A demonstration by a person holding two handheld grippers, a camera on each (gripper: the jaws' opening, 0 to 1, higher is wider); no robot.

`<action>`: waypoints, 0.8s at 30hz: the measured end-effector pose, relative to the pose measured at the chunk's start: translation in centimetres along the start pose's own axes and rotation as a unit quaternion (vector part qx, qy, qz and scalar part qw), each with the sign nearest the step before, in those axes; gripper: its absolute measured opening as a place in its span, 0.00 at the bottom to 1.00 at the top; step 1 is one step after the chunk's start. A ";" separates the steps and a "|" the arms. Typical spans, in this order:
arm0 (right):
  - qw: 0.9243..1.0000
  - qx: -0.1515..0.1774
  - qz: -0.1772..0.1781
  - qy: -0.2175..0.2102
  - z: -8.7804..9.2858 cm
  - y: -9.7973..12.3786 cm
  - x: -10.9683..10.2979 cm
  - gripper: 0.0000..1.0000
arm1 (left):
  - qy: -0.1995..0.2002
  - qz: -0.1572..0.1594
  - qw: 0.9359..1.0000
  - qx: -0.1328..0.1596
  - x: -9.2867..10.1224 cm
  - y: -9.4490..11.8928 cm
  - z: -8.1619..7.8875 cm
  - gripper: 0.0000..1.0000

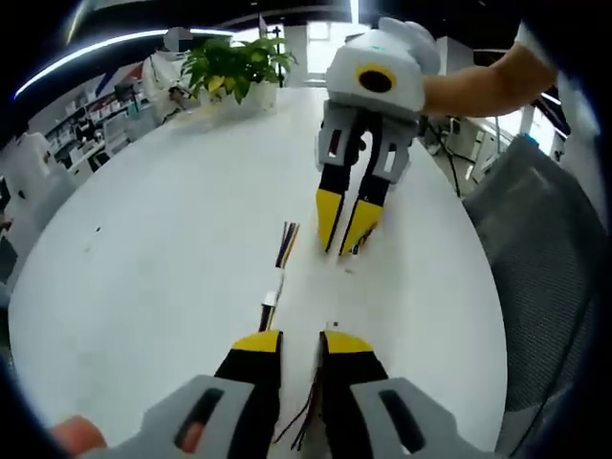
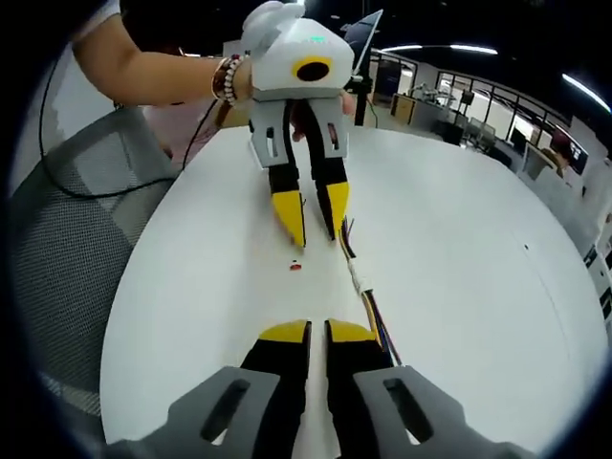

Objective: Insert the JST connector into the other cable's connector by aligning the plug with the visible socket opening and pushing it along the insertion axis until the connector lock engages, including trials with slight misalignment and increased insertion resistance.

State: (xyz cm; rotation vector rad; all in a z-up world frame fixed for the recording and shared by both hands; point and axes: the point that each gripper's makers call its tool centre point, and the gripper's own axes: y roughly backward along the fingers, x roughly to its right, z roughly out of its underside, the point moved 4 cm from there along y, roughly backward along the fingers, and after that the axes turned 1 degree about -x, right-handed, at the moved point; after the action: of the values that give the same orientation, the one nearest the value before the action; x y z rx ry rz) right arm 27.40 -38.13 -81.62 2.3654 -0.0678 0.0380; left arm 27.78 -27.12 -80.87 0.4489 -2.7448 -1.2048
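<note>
Cables [image 1: 287, 244] lie on the white table [image 1: 143, 258] between my two tools, a thin line of coloured wires with a small pale connector [image 1: 272, 298] partway along; in the right gripper view the same run [image 2: 359, 277] passes just beside my right gripper [image 2: 316, 335]. I judge they are laid out straight so plug and socket can be brought together along one line. My left gripper [image 1: 299, 339] has its fingers slightly apart with dark wire ends showing low between them; whether it pinches them I cannot tell. My right fingers sit nearly together, seemingly on nothing. A tiny red piece [image 2: 295, 266] rests on the table between the tools. Beyond stand a potted plant [image 1: 234, 67], a grey mesh chair [image 1: 535, 249] and an open office with ceiling lights.
</note>
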 end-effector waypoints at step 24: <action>1.000 0.027 0.011 -0.011 1.1 0.2 -1.5 0.05 | 0.055 0.008 0.998 0.041 0.9 -0.6 0.9 0.05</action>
State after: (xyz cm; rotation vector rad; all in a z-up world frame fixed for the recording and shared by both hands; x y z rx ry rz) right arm 25.95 -38.96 -82.37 2.4195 -0.1041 0.0239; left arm 26.90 -27.19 -81.94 0.4854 -2.7050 -1.0352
